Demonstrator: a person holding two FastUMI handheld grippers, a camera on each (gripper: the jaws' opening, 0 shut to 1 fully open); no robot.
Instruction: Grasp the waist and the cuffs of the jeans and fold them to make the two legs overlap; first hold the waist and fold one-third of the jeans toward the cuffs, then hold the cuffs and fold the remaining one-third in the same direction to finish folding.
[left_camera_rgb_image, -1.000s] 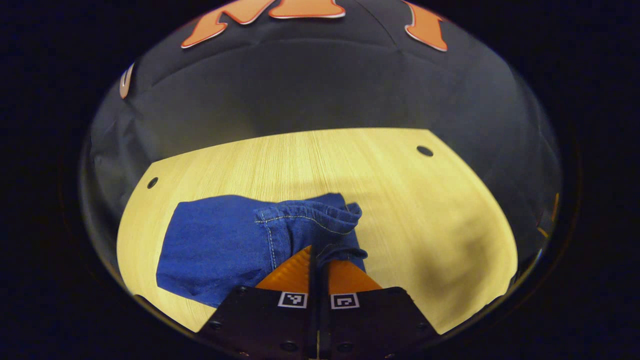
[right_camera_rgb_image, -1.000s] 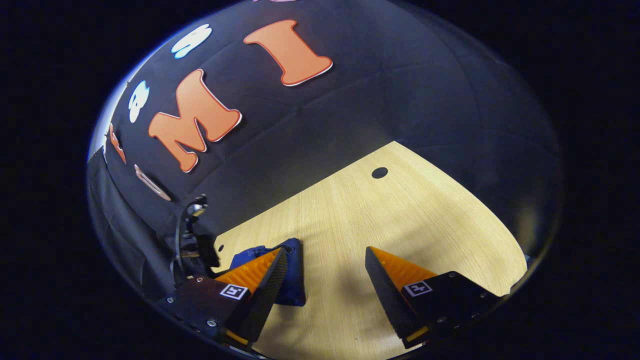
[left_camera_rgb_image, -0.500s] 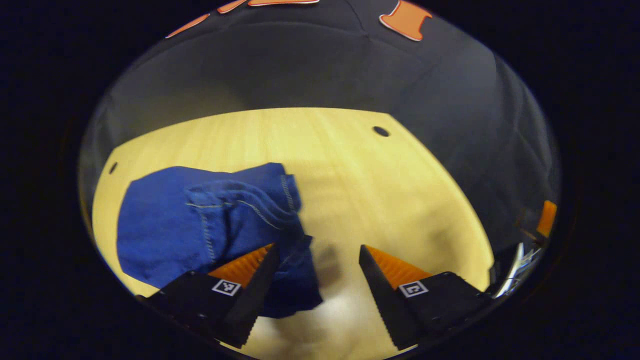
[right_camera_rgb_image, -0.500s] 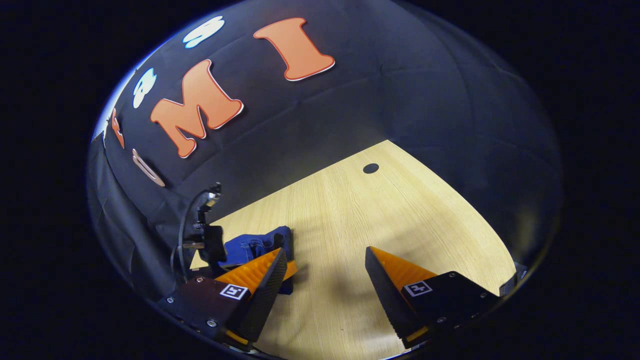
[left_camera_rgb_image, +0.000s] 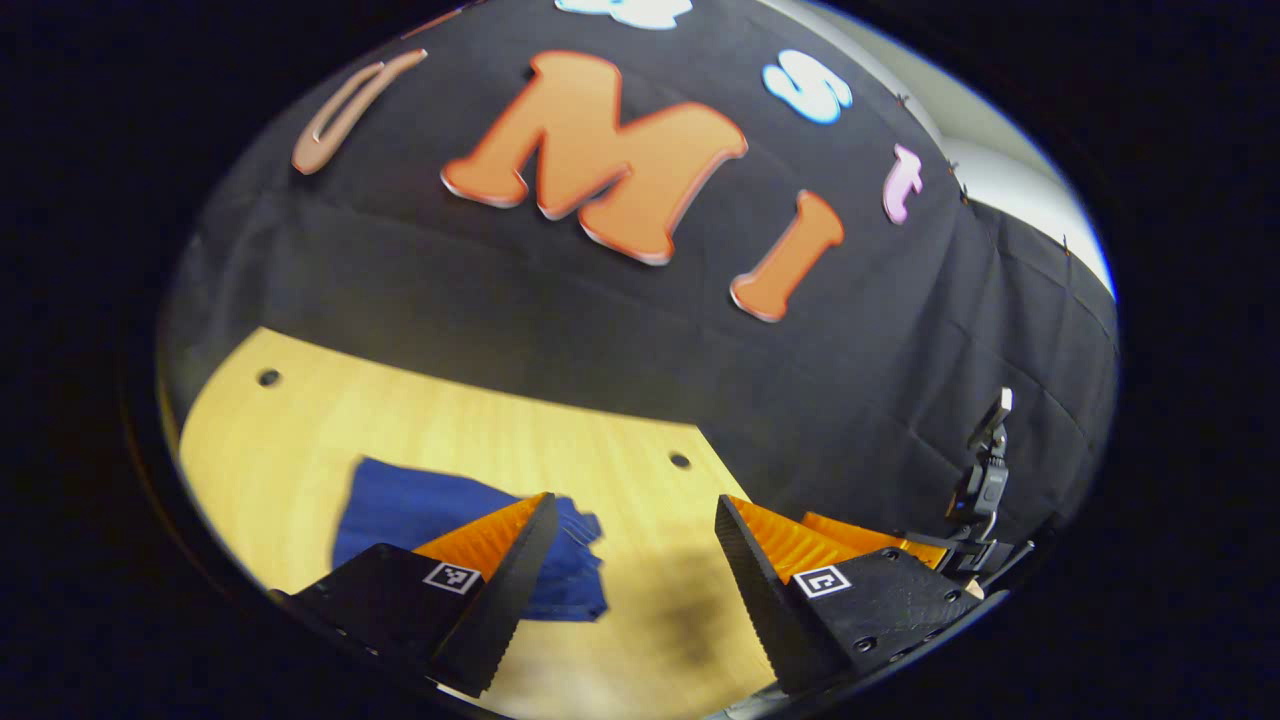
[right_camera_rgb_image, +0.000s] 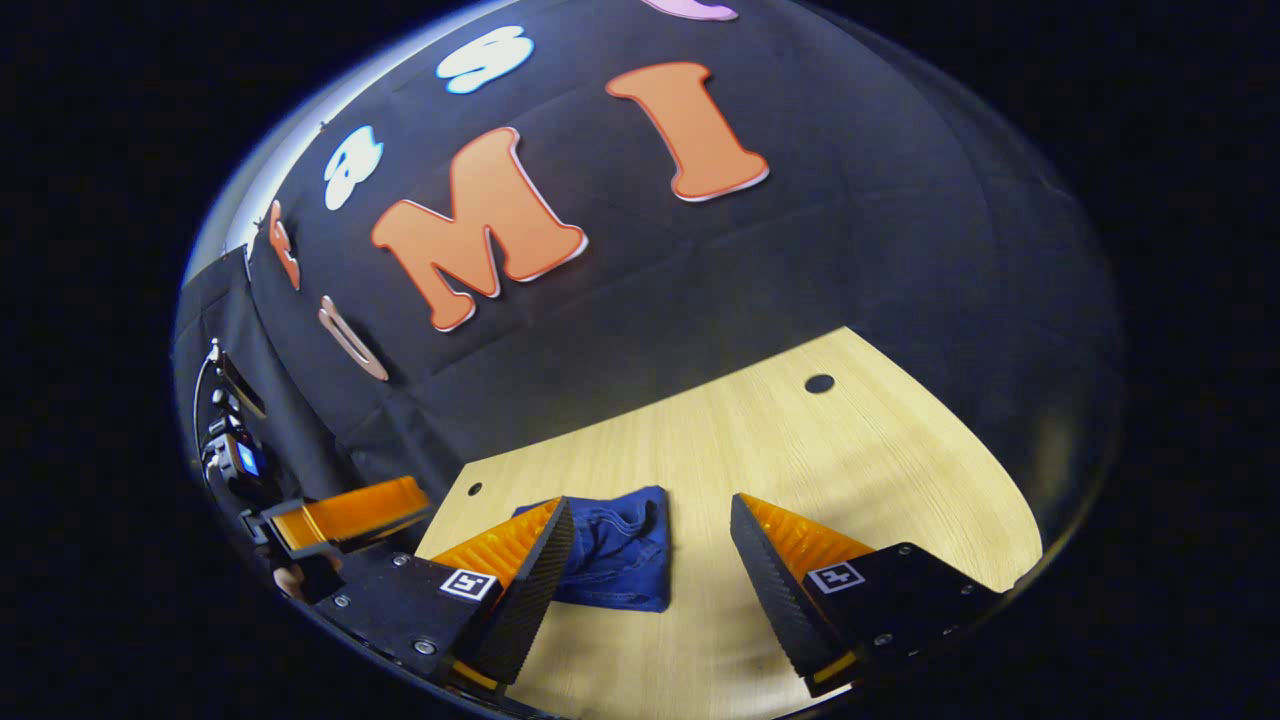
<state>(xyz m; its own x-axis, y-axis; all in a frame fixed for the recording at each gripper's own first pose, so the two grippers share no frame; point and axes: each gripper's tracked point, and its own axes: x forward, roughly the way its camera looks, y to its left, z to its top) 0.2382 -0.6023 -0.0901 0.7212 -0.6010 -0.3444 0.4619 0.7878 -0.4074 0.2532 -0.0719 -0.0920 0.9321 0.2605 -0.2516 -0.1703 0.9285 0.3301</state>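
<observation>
The blue jeans (left_camera_rgb_image: 440, 515) lie folded into a compact bundle on the wooden table (left_camera_rgb_image: 300, 430). In the left gripper view they sit low and left of centre, partly behind my left gripper's near finger. My left gripper (left_camera_rgb_image: 632, 530) is open above the table with nothing between its fingers. In the right gripper view the folded jeans (right_camera_rgb_image: 620, 550) rest just ahead, and my right gripper (right_camera_rgb_image: 650, 535) stands open over them without touching. The right gripper (left_camera_rgb_image: 870, 535) also appears at the lower right of the left gripper view, and the left gripper (right_camera_rgb_image: 345, 512) shows at the left of the right gripper view.
The table has small round holes (right_camera_rgb_image: 819, 383) near its corners, one also in the left gripper view as a hole (left_camera_rgb_image: 680, 461). Bare wood (right_camera_rgb_image: 850, 470) stretches to the right of the jeans. Black cloth wall closes the table's far edge.
My left gripper opened and let go of the jeans, then lifted and drew back. The jeans now lie folded on the table. The right gripper stayed open and tilted up slightly.
</observation>
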